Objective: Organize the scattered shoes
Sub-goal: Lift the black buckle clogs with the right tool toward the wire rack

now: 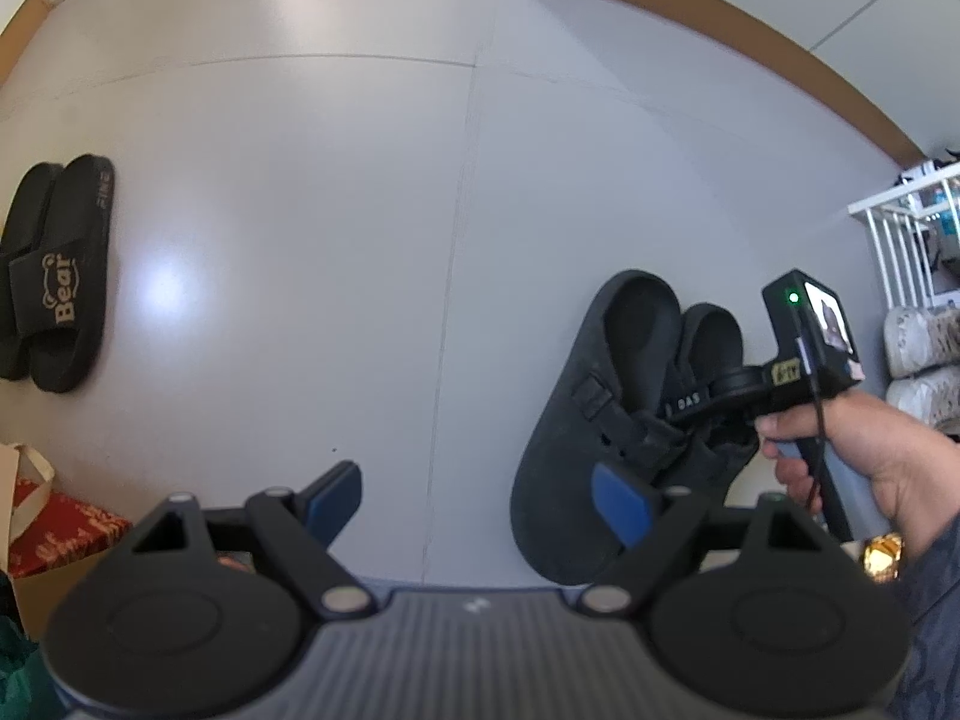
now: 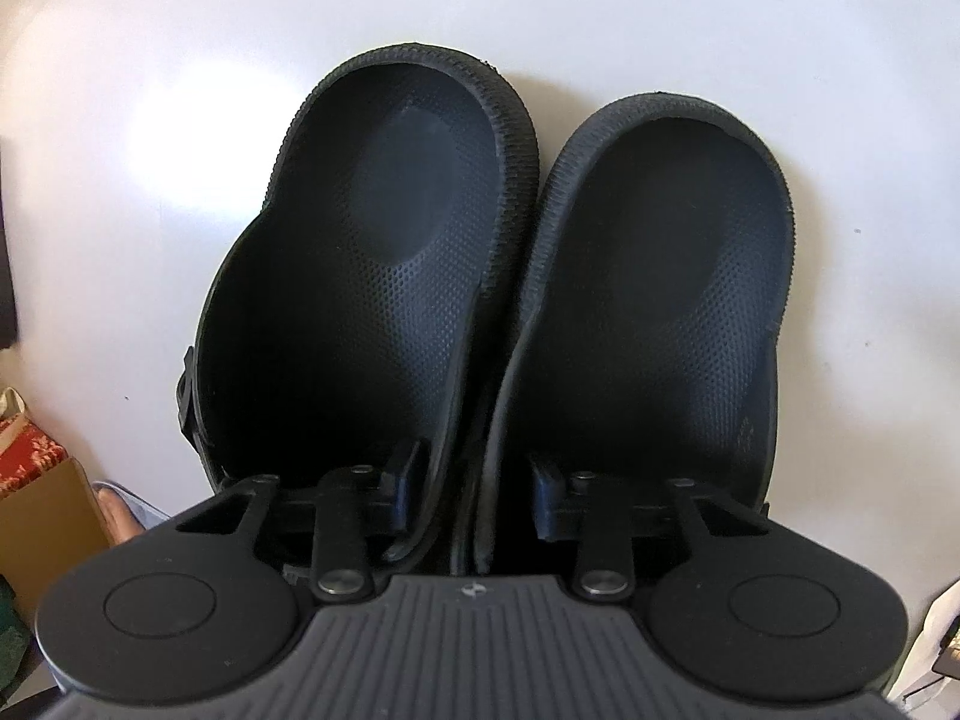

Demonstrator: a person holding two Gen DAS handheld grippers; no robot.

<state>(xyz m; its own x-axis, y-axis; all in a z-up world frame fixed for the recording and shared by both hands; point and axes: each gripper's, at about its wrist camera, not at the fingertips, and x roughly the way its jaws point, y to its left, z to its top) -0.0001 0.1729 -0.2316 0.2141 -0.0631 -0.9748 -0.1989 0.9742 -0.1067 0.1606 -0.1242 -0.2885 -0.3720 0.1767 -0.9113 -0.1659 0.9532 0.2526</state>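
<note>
The right gripper (image 2: 474,486) is pinching narrow across the two inner walls of the black clogs (image 2: 492,276), one finger sitting inside each shoe, so the pair is being held together as a single bundle. The clogs are lying side by side on the pale floor (image 1: 300,210), heels pointing away from the wrist camera and their inner edges touching. From the left wrist view the person's hand (image 1: 852,456) is squeezing the trigger handle just above them.

To do this step well, the squeeze should be kept steady on both walls; these look like soft, rubbery rims, so a loose pinch would probably let one clog slide out. Lifting straight up before carrying, and keeping the soles level, is likely the safest way.

The left gripper (image 1: 480,498) is standing wide with nothing between its blue pads, hovering over bare floor beside the clogs. Well apart to the left, a pair of black Bear slides (image 1: 60,270) is already lying neatly together. A white rack (image 1: 900,228) is standing at the right edge.
</note>
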